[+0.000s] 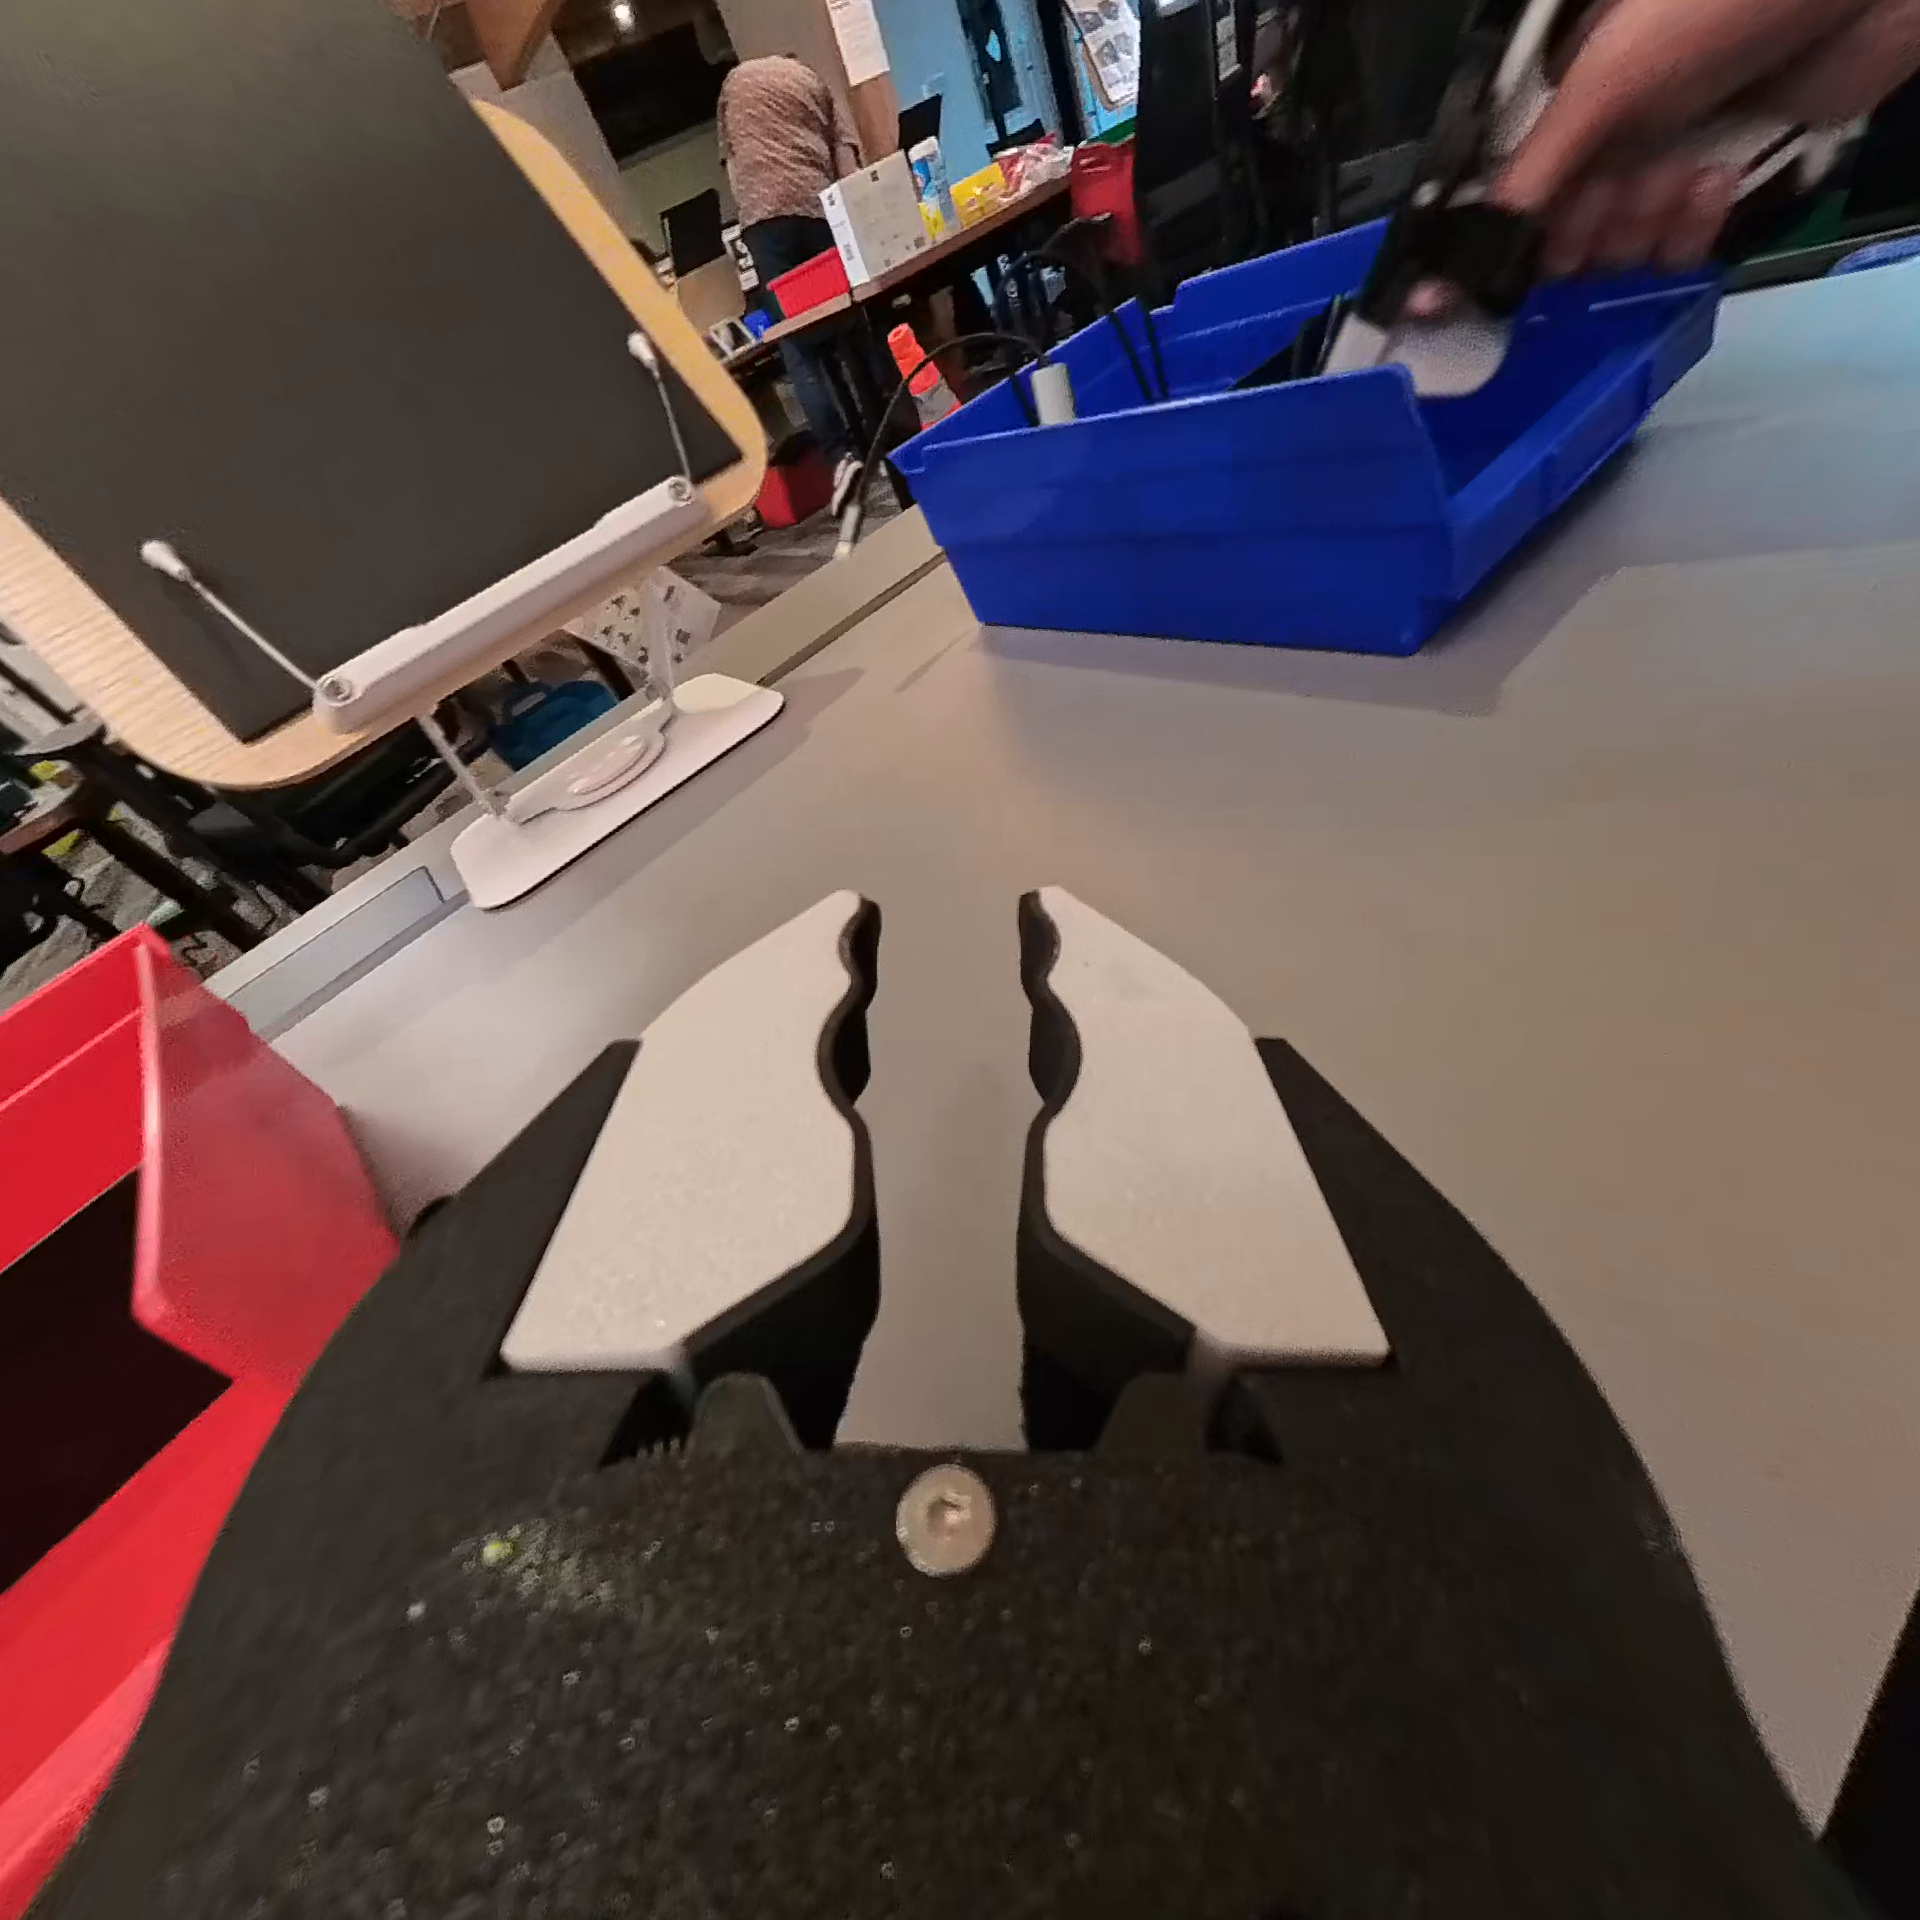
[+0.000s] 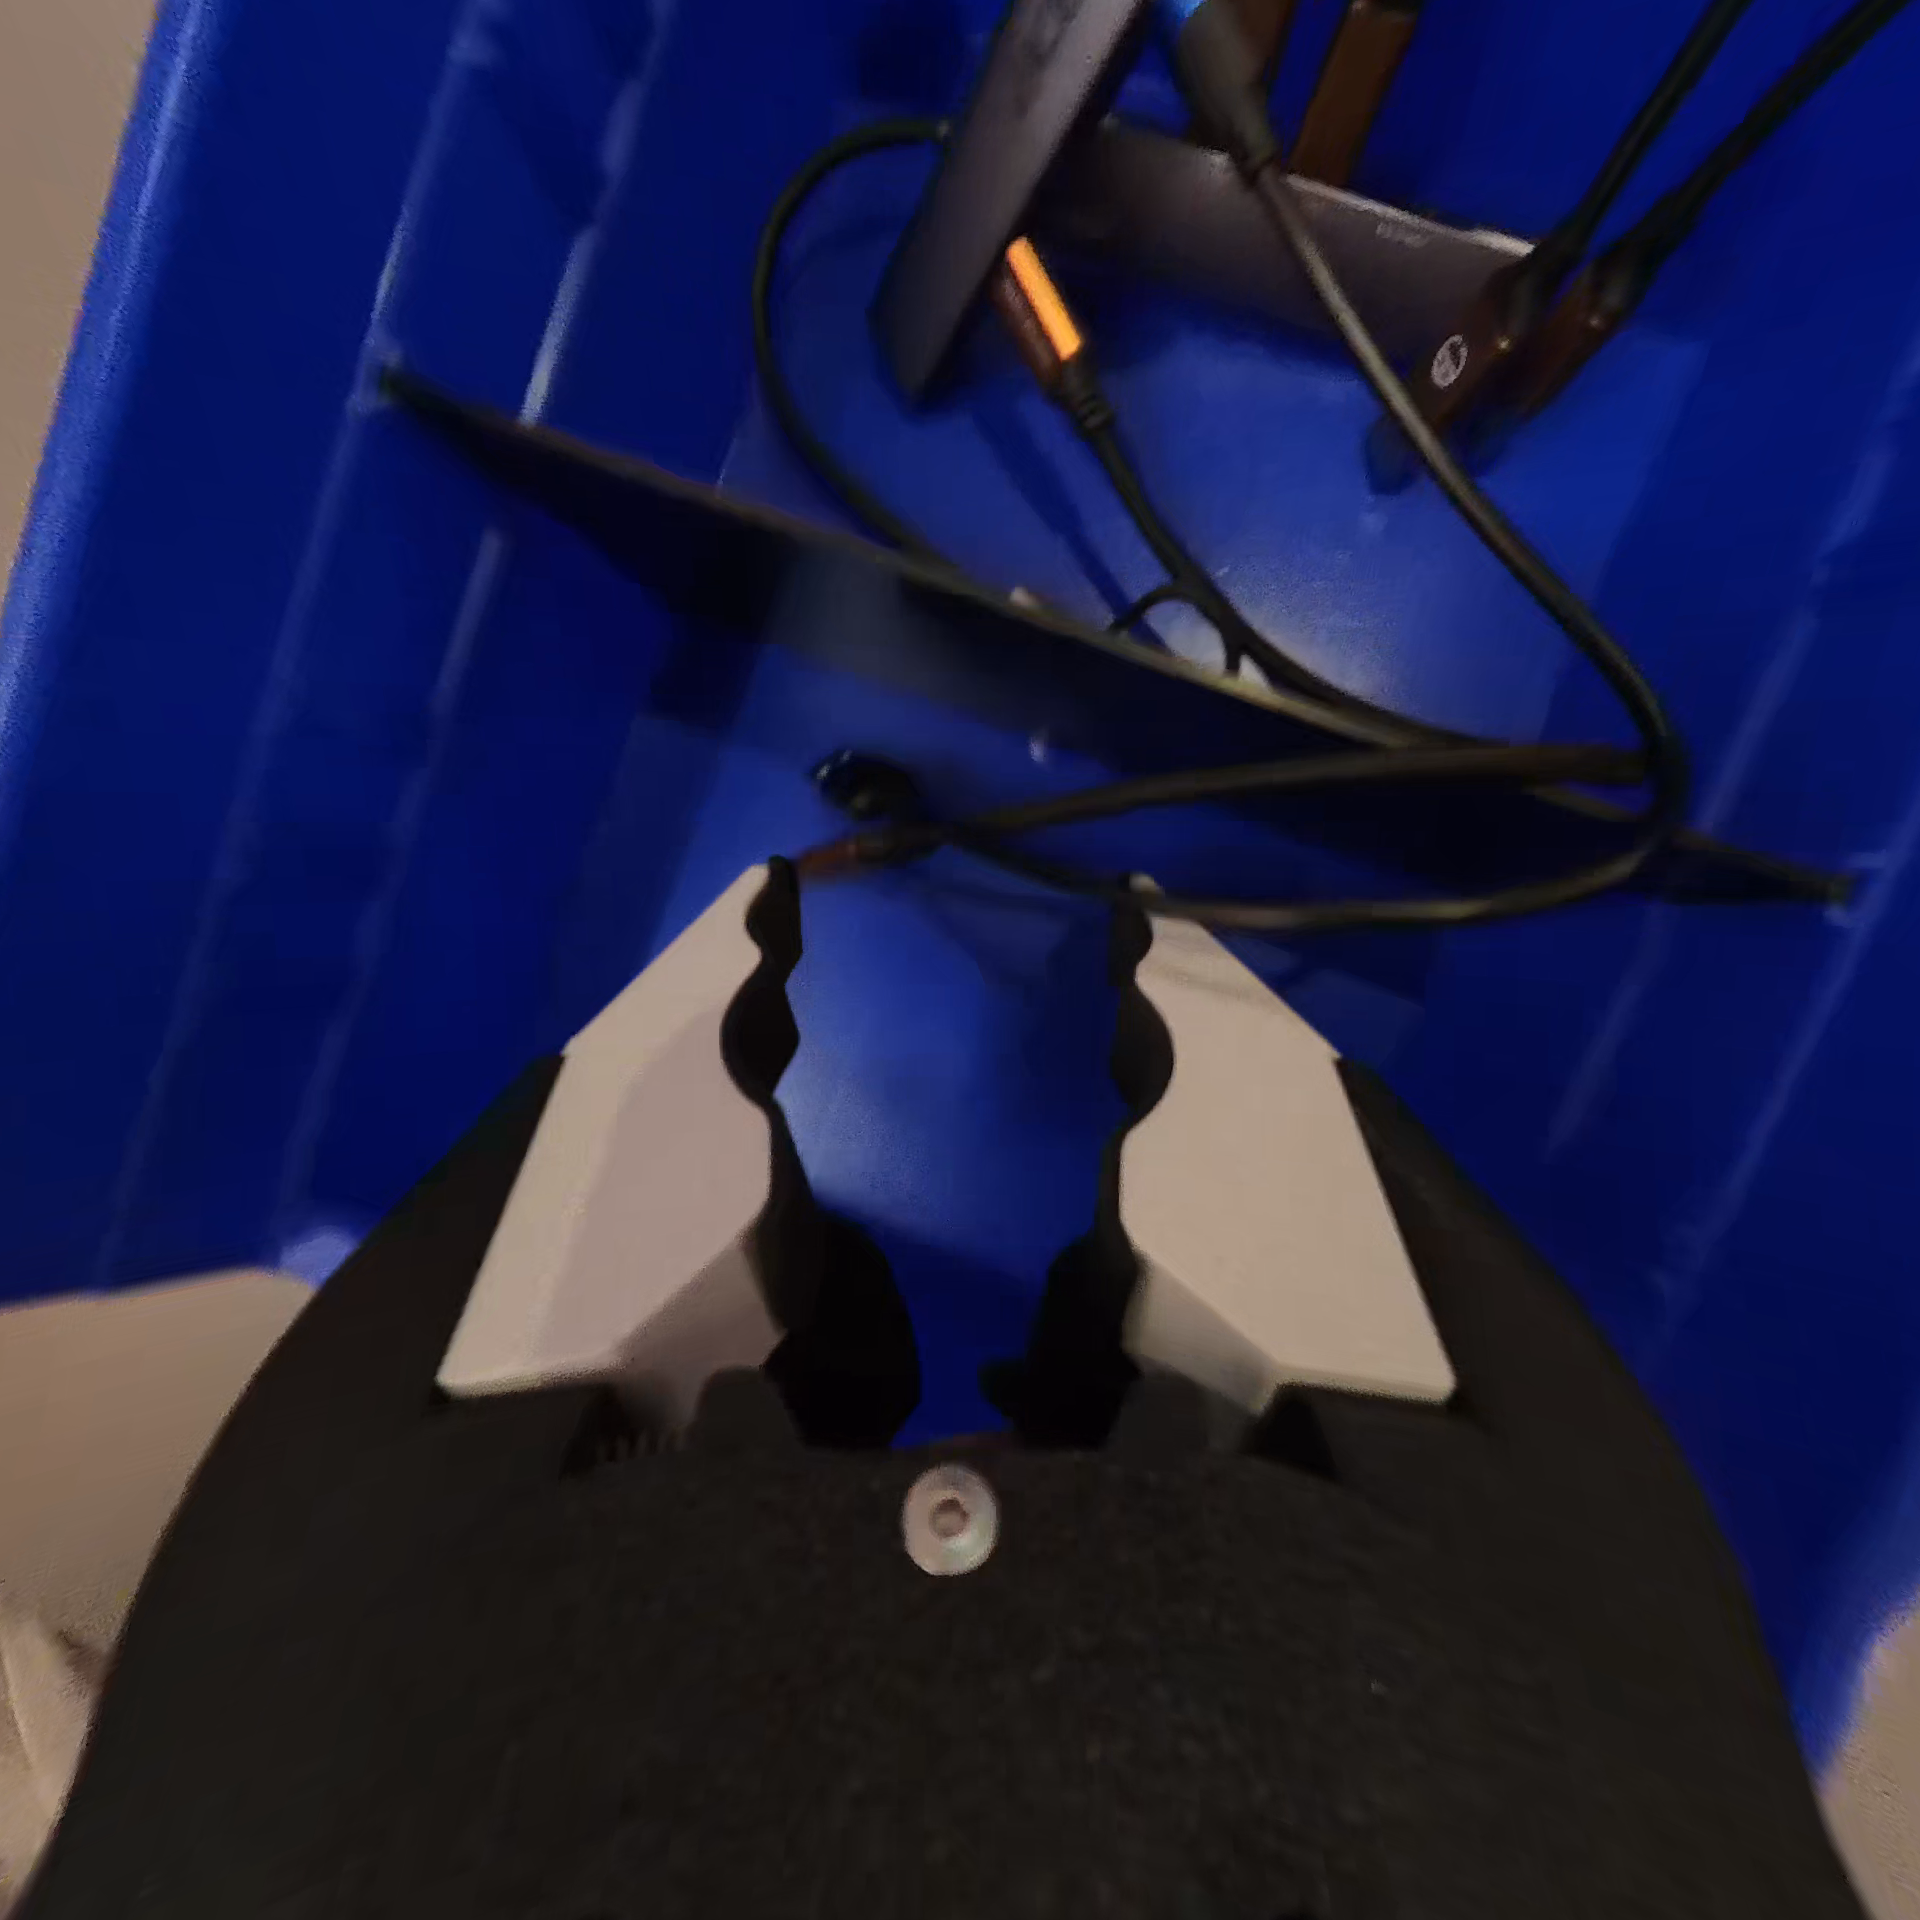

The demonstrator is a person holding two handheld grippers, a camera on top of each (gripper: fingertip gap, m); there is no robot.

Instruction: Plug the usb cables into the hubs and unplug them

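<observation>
A blue bin (image 1: 1195,520) stands on the grey table (image 1: 1351,935) at the far right. In the right wrist view its floor (image 2: 935,1122) holds grey USB hubs (image 2: 997,208) and several black cables (image 2: 1455,769), some with plugs in a hub (image 2: 1475,343). My right gripper (image 2: 956,894) is open and empty, pointing down into the bin just short of a cable end (image 2: 862,790). It also shows in the left wrist view (image 1: 1444,312), held by a hand over the bin. My left gripper (image 1: 948,920) is open and empty, low over the bare table.
A red bin (image 1: 125,1247) stands at my left gripper's left. A white stand (image 1: 613,769) carrying a dark board (image 1: 312,364) sits at the table's left edge. A cable (image 1: 883,447) hangs over the blue bin's left end. A person stands at far tables.
</observation>
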